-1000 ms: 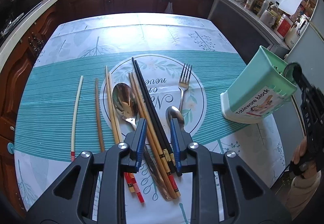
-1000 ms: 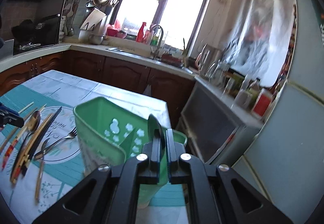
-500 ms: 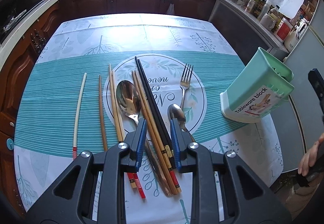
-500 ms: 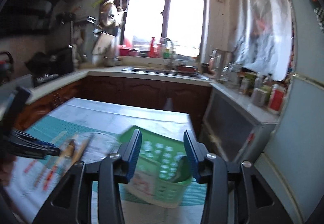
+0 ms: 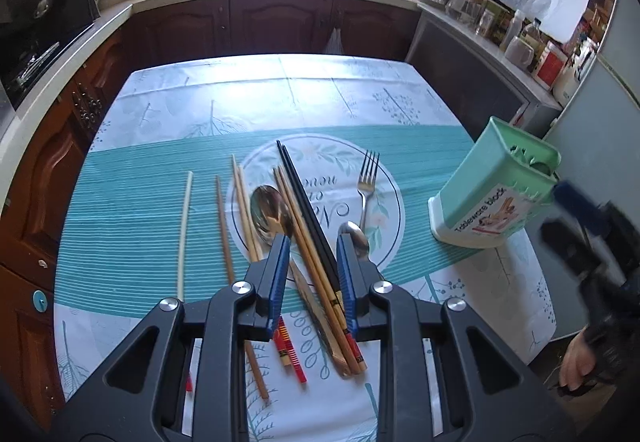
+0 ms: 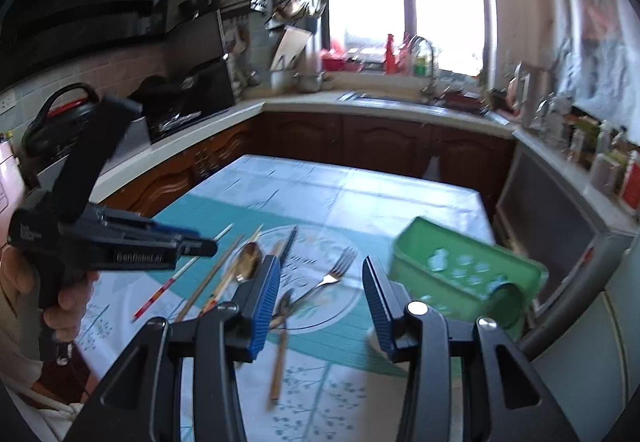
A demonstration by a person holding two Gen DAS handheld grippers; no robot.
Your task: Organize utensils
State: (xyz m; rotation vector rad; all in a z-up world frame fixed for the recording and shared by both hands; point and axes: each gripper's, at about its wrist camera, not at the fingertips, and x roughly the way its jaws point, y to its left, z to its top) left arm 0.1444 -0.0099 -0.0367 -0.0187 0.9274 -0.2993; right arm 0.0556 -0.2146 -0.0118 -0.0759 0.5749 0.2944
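Several chopsticks (image 5: 304, 202), a gold spoon (image 5: 267, 210), a fork (image 5: 370, 182) and a small spoon (image 5: 354, 236) lie on the teal-and-white tablecloth. My left gripper (image 5: 313, 248) hovers open just above the chopstick handles, holding nothing. A mint-green utensil holder (image 5: 494, 186) stands at the table's right edge. In the right wrist view the holder (image 6: 460, 274) has a dark green rounded piece (image 6: 508, 298) in its near corner. My right gripper (image 6: 320, 274) is open and empty, left of the holder, above the fork (image 6: 336, 270).
The table (image 5: 280, 94) fills the middle of a kitchen, with dark wood cabinets (image 5: 280, 22) and a counter behind. A grey appliance (image 6: 560, 218) stands close beside the holder. A hand (image 6: 68, 294) holds the left gripper's handle.
My right gripper, shut on the green piece over the holder one second ago, has opened, pulled back and swung left toward the table. The left gripper has barely moved.
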